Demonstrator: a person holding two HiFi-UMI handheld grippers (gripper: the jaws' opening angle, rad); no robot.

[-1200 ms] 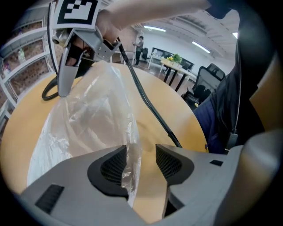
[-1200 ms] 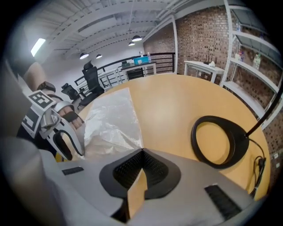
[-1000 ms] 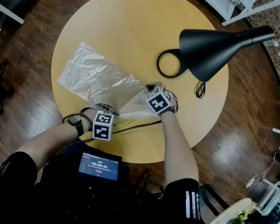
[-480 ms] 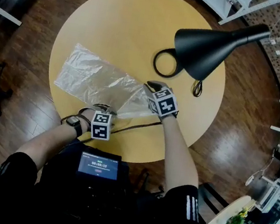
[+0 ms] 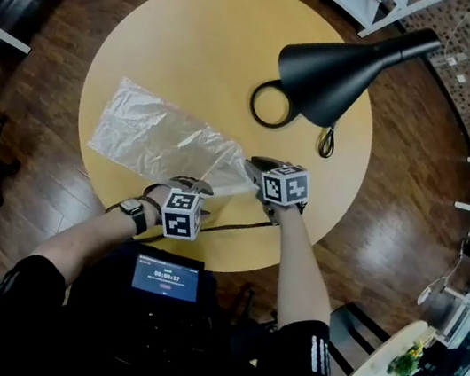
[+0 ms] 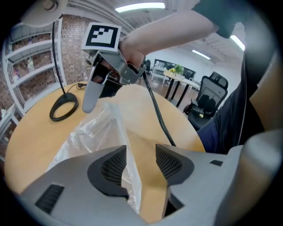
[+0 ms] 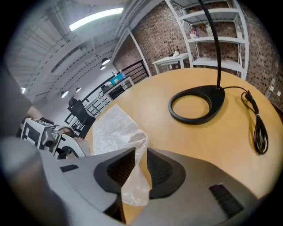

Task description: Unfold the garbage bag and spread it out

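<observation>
A clear, crinkled garbage bag [image 5: 159, 133] lies flat on the left half of the round yellow table [image 5: 244, 31]. My left gripper [image 5: 190, 186] is at the bag's near edge, its jaws open. In the left gripper view, the bag's edge [image 6: 99, 132] lies against the left pad [image 6: 112, 165] with a wide gap to the other. My right gripper [image 5: 257, 167] is at the bag's right corner, and its jaws are opening. The film [image 7: 119, 128] hangs loosely between the right gripper's [image 7: 141, 155] parted pads.
A black desk lamp stands at the table's back right, with a ring base [image 5: 272, 106], a cone shade [image 5: 329, 64] and a coiled cord [image 5: 326, 142]. A black cable [image 5: 233, 223] runs along the table's near edge. White shelf legs [image 5: 375, 5] stand beyond the table.
The right gripper has shifted to the right and its jaws have parted, so the bag's corner is let loose. The left gripper has edged right, close to the bag's near edge.
</observation>
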